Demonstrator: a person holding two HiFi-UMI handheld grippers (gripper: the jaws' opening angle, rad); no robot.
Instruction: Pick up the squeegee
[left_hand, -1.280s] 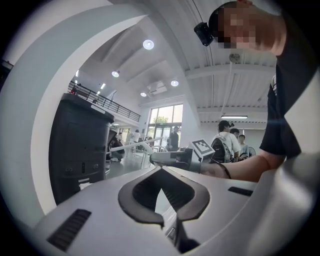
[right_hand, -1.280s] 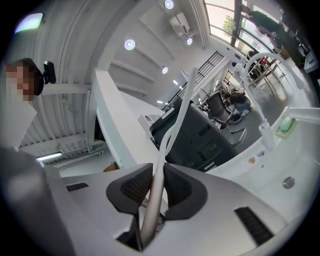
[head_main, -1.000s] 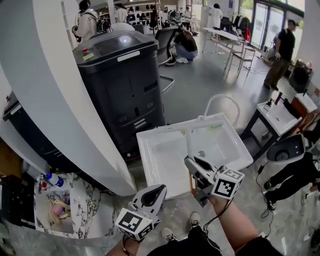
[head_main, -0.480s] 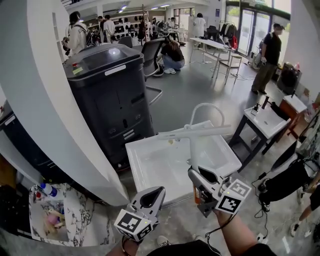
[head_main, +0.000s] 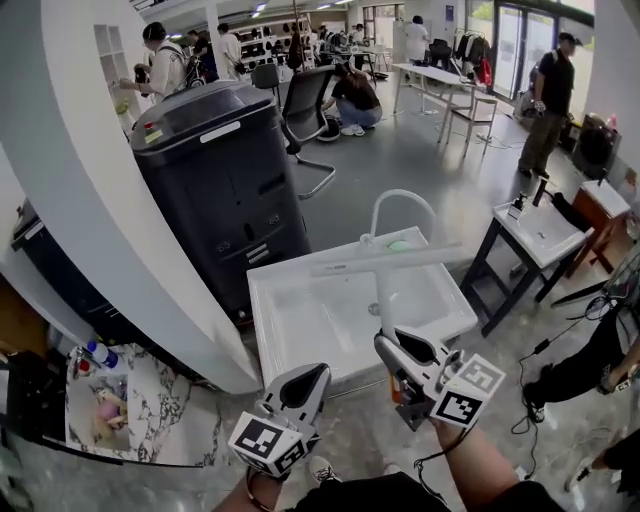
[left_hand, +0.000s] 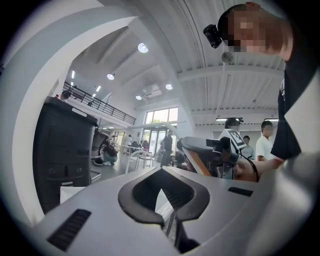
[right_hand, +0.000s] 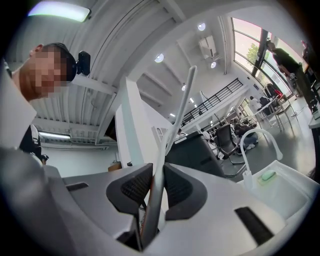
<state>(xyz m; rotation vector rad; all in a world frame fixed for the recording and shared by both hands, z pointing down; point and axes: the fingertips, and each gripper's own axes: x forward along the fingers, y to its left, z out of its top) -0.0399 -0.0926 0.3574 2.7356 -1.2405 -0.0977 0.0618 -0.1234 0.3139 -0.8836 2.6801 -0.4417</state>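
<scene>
Squeegee (head_main: 388, 268) now higher, mid-frame above sink (head_main: 300, 330); right tongs (head_main: 386, 341) clamp it, left tongs (head_main: 314, 374) closed, empty. Looks picked up.

The person wears a black short-sleeved top (left_hand: 295, 110) and a small black camera (left_hand: 212, 36) mounted at the head. The left gripper (head_main: 312, 376) and right gripper (head_main: 386, 342) are pale grey shells with dark ribbed pads (right_hand: 131, 187), each bearing a white cube (head_main: 265, 443) of black square markers; a thin black cable (head_main: 432, 458) trails from the right one
</scene>
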